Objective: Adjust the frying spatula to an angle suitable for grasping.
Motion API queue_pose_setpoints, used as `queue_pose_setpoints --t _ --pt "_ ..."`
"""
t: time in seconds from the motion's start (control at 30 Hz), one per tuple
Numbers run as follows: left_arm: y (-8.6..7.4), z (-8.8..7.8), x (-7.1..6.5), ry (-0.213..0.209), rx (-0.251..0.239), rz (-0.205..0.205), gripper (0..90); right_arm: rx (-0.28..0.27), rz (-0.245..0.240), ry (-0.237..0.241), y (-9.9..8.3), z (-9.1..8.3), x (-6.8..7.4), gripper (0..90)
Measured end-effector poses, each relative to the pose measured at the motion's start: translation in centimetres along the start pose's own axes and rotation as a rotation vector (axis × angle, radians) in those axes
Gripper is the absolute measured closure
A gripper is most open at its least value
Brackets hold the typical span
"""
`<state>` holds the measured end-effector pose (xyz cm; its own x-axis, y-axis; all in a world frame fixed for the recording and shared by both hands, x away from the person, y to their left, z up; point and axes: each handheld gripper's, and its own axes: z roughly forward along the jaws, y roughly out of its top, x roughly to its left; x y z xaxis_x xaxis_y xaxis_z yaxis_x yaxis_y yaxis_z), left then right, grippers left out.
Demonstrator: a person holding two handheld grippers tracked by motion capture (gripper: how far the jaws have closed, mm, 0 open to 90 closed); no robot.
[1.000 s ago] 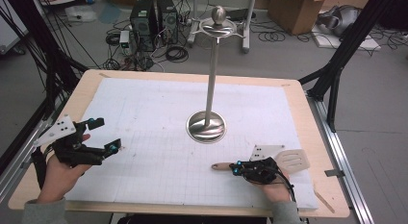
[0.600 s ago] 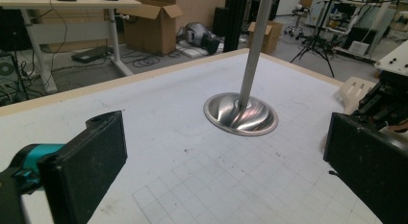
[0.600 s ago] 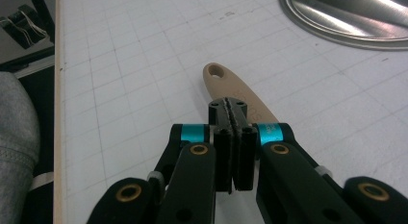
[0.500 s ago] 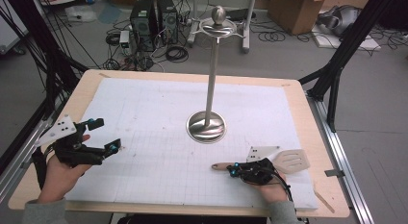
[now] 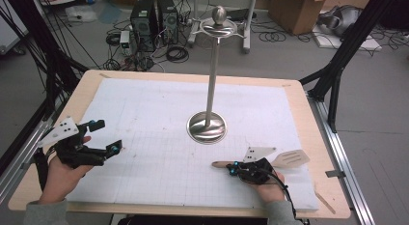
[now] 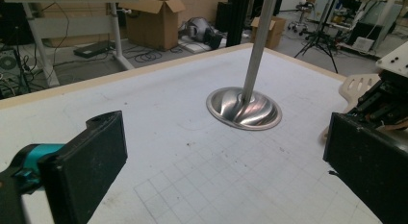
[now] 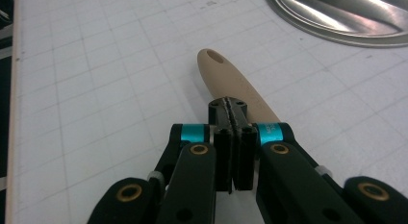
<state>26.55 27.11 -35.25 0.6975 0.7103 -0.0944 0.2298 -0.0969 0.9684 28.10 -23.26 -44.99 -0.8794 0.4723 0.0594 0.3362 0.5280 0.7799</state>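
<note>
The right tool point(image 5: 235, 170) is seen low at the near right of the counter point(image 5: 333, 196), its two black jaws pressed fully together in the right gripper view point(image 7: 232, 110), with nothing between the pads. Its closed tip is laid on top of the handle of a wooden spatula point(image 7: 235, 87), which lies flat on the white gridded mat point(image 5: 159, 114); whether the jaws actually press on the wood cannot be told. In the high view the spatula's handle end with its hanging hole is pointed toward the left, and its slotted blade point(image 5: 291, 158) is shown just past the right hand point(image 5: 270, 191), toward the counter's right edge. The left tool point(image 5: 99, 138) is held at the near left of the mat, well apart from the spatula, with its jaws standing wide apart and nothing held or touched between them point(image 6: 221, 176). Between the two tools, farther back at the middle of the mat, a steel utensil stand point(image 5: 207, 127) is placed upright, its round base resting on the mat and its pole topped by a ball and hooked arms. The base is found near the spatula's handle end, yet not touching it. Beyond the counter, cables, computer towers point(image 5: 152, 15) and cardboard boxes point(image 5: 296, 10) are spread on the floor.
</note>
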Motion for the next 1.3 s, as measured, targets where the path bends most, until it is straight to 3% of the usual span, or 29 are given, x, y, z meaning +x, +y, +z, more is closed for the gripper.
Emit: queue_pose_setpoints --t 0.43,0.83,1.3 --pt "0.0 0.1 -0.1 -0.005 0.000 0.001 1.9 0.004 0.008 -0.066 0.0 0.1 -0.3 90.0" --pt "-0.2 0.3 -0.3 -0.006 0.009 0.002 1.9 0.002 0.095 -0.159 -0.1 -0.1 -1.4 90.0" --pt "-0.3 0.3 -0.2 -0.006 0.012 0.000 1.9 0.000 0.126 -0.211 -0.3 -0.4 -2.3 90.0"
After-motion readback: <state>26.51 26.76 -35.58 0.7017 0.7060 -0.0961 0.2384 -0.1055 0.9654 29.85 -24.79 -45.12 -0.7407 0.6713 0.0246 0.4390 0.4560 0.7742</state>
